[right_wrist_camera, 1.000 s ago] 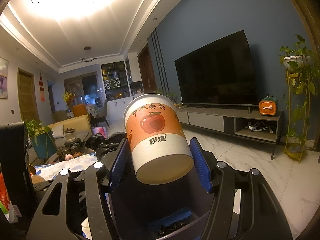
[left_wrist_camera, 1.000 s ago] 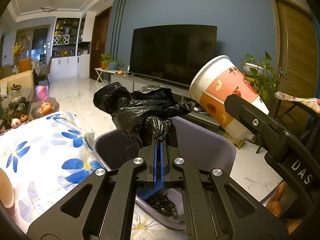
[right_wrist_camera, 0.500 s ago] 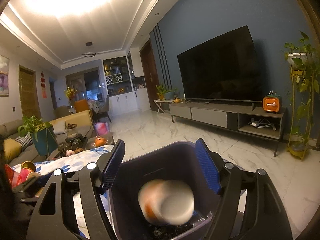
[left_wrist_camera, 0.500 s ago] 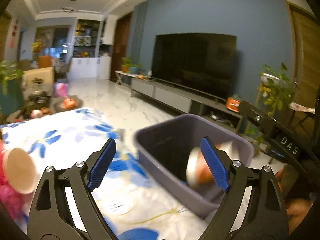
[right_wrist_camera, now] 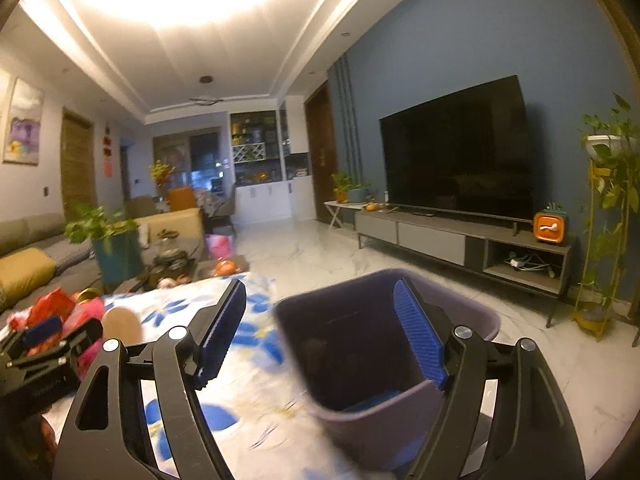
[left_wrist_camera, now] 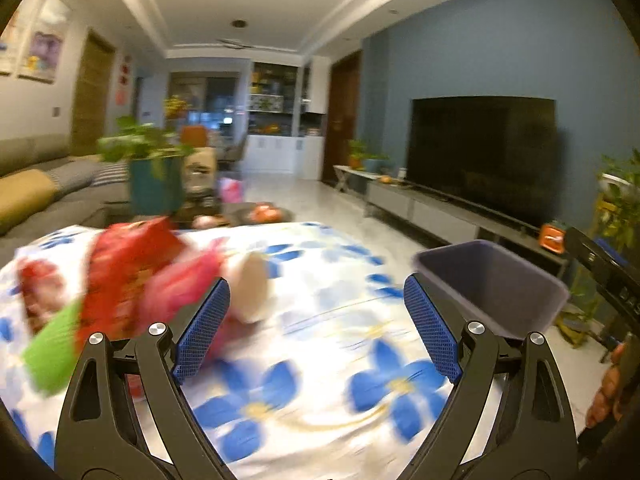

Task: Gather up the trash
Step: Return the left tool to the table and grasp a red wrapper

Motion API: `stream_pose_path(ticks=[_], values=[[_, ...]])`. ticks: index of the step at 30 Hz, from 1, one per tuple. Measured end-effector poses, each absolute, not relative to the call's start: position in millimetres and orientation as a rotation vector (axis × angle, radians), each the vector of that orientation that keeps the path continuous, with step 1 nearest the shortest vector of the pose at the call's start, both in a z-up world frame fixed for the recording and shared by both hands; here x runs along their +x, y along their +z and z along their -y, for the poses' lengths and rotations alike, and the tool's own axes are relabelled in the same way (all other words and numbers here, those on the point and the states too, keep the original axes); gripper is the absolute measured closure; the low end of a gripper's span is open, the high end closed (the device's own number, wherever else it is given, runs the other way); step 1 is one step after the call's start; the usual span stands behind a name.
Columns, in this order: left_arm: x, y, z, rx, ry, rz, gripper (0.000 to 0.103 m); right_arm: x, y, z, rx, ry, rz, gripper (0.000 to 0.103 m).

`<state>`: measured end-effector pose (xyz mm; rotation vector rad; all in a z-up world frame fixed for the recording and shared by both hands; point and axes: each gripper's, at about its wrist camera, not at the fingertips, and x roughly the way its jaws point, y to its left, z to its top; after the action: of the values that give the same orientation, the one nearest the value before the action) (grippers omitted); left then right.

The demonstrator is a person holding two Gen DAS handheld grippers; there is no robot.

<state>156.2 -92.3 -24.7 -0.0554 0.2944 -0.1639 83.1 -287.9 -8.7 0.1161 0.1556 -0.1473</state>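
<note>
Only left view shows green wrapper (left_wrist_camera: 52, 354), right view bin (right_wrist_camera: 384, 360) interior.

Left wrist view: low over floral table (left_wrist_camera: 320, 320), facing far across the room, trash pile (left_wrist_camera: 128, 280) near left, bin (left_wrist_camera: 492, 288) right. Right wrist view: close above bin (right_wrist_camera: 384, 344), same heading. Shared: bin, table, TV (right_wrist_camera: 456, 152), left tool (right_wrist_camera: 44, 344) at near left.

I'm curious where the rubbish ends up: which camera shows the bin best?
The right wrist view: the bin sits close and central, between that open gripper's fingers, so you look down into its dark inside. The left wrist view shows the bin only off to the right, smaller, past the tablecloth.
</note>
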Motion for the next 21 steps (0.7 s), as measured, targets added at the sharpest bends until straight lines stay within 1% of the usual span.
stream_pose_path(ticks=[9,16,18,19,20,21], values=[[116.7,-29.6,2.5,-0.105,0.05,-0.298,0.016,74.2,-17.9,215.6,0.09,0.015,-0.213,0.027],[110.6,-36.2,-33.1,-0.135,0.067,-0.309,0.017,74.5,-23.4,165.7,0.032,0.105,-0.228,0.027],[117.8,-37.5,-32.7,-0.125,0.05,-0.311,0.021,74.9,-25.1,160.1,0.025,0.115,-0.231,0.027],[122.3,-38.2,-30.6,-0.115,0.04,-0.313,0.026,75.2,-26.6,157.5,0.027,0.123,-0.235,0.027],[127.8,-39.5,-26.8,-0.105,0.031,-0.322,0.034,77.1,-27.1,156.2,0.033,0.131,-0.24,0.027],[134.0,-41.2,-24.3,-0.098,0.019,-0.339,0.039,79.1,-27.2,155.7,0.036,0.136,-0.243,0.027]])
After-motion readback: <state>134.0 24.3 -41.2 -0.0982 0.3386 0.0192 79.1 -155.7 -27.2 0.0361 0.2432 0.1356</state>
